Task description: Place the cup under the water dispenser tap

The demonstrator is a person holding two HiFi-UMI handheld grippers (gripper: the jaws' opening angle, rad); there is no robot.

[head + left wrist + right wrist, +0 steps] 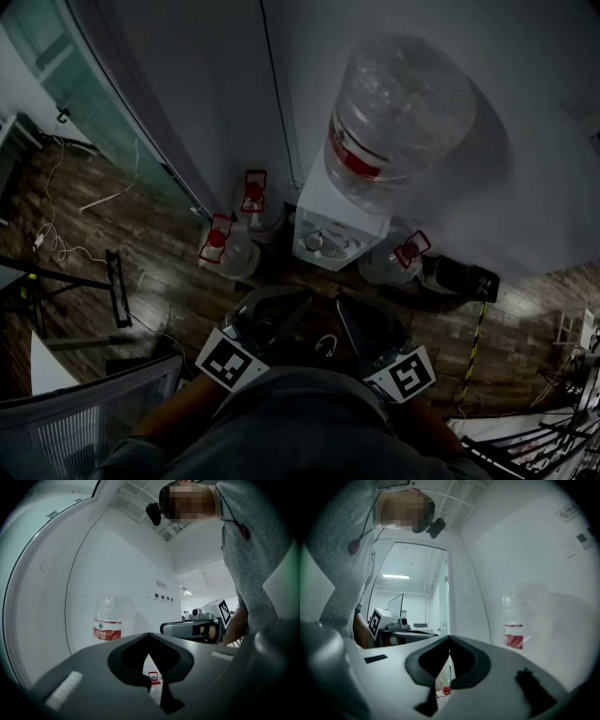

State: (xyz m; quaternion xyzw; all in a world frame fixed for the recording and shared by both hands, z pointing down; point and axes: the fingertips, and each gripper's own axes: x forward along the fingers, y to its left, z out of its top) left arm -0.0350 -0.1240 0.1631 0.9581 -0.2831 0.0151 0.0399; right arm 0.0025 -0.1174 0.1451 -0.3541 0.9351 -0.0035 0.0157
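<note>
1. At the bottom of the head view, close to the person's body, the left gripper (149, 637) and right gripper (449, 641) lie side by side and point toward the dispenser (339, 217).
2. Both claws are closed to the tips with nothing between the jaws. Through the slit below each pair of tips, only a red-capped bottle on the floor shows.
3. No view shows the cup plainly. A small round thing (315, 242) sits on the dispenser's front ledge, below the big bottle (398, 108). It may be the cup, but it is too small and dim to tell. Neither gripper holds one.
4. If that round thing is the cup, the placing looks done. If not, I judge the task is at its start, with the cup yet to be found.
5. In the second case, one claw must open wide, take the cup by its wall and bring it upright to the ledge under the tap.
6. Spare bottles (230, 246) stand on the floor on both sides of the dispenser, and a dark box (459, 277) sits beside the right one. A stand (89, 281) and a chair (84, 412) are off to the left.
7. The spare bottles crowd the dispenser's foot, but the approach to the ledge from the front looks free.
</note>
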